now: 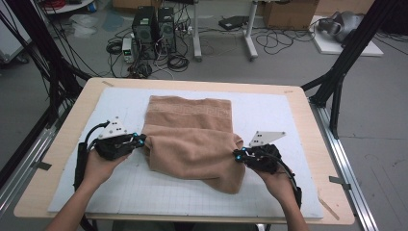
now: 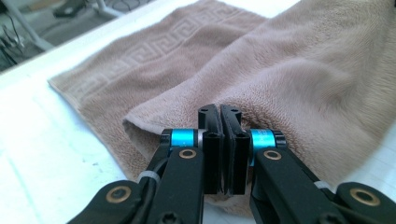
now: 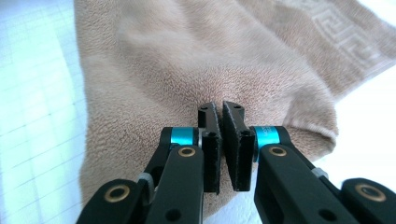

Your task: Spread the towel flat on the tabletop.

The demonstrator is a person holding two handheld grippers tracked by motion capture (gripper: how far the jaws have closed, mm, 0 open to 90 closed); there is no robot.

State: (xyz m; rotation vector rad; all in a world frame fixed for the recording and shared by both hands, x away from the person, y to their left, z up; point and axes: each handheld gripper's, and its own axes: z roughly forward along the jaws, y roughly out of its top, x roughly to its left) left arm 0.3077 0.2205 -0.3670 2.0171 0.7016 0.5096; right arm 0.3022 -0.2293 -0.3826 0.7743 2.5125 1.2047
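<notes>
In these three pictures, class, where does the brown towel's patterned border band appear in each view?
High view: the patterned band runs across the towel's far end, centre.
Left gripper view: upper left, slanting.
Right gripper view: top right corner.
Shared landmark: the lifted towel fold pinched by each hand-held gripper.

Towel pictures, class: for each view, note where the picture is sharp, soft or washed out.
High view: even light, towel and mat clear, slightly soft. Left gripper view: jaws crisp, far towel border soft, mat glares white. Right gripper view: jaws sharp, upper towel blurred, mat washed out at the right.
</notes>
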